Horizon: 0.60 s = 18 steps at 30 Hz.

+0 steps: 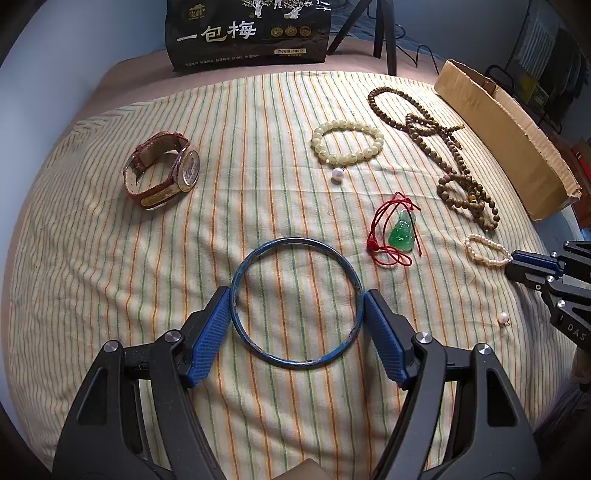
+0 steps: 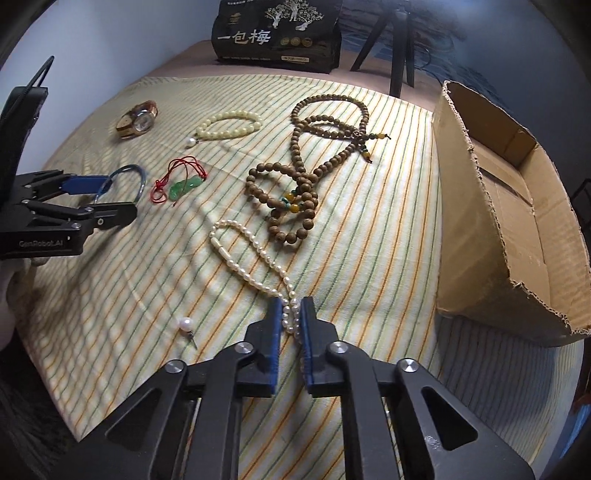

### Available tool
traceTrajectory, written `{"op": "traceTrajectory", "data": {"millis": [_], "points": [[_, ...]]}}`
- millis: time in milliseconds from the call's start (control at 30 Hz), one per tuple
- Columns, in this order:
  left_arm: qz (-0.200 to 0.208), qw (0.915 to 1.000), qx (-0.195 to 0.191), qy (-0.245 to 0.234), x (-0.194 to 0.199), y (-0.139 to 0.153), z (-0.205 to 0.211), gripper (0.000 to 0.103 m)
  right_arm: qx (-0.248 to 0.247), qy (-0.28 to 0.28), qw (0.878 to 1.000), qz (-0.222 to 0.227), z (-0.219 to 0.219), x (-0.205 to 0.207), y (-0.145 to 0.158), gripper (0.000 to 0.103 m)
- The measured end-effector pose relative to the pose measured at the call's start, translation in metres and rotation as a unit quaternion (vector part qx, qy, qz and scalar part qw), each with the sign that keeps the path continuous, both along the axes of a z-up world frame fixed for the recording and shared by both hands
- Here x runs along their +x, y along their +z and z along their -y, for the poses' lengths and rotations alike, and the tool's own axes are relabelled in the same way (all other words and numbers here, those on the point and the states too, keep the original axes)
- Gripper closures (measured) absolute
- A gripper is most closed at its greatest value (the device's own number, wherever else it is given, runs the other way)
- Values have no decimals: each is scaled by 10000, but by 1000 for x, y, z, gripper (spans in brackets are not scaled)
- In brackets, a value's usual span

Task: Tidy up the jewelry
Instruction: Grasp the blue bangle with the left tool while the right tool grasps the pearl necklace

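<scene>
My left gripper (image 1: 295, 299) has its blue pads against both outer sides of a blue metal bangle (image 1: 295, 302) lying on the striped cloth (image 1: 110, 277). My right gripper (image 2: 289, 308) is shut on the near end of a pearl bracelet (image 2: 251, 266), which trails away over the cloth. In the left wrist view the pearl bracelet (image 1: 485, 249) and right gripper (image 1: 517, 260) sit at the far right. In the right wrist view the bangle (image 2: 123, 182) and left gripper (image 2: 107, 199) are at the left.
An open cardboard box (image 2: 517, 221) stands at the right. On the cloth lie a red-strapped watch (image 1: 162, 170), a pale bead bracelet (image 1: 347, 142), brown wooden beads (image 1: 443, 155), a green pendant on red cord (image 1: 400, 230) and a loose pearl (image 2: 185, 325). A black bag (image 1: 247, 33) stands behind.
</scene>
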<state>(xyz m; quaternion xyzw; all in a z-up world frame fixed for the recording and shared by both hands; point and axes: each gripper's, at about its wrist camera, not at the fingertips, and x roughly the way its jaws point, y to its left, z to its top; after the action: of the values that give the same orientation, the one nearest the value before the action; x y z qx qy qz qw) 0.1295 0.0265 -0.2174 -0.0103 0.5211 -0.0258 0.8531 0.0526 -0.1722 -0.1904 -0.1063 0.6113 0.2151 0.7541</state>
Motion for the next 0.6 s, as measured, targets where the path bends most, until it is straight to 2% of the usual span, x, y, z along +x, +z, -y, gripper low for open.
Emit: {"op": "traceTrajectory", "data": {"millis": [167, 600], "points": [[58, 9999, -35, 110, -4, 6, -5, 29, 106, -127, 9999, 12, 4, 0, 6, 100], [596, 9982, 60, 31, -14, 39, 7, 29, 550, -550, 9963, 354, 18, 10, 43, 100]]}}
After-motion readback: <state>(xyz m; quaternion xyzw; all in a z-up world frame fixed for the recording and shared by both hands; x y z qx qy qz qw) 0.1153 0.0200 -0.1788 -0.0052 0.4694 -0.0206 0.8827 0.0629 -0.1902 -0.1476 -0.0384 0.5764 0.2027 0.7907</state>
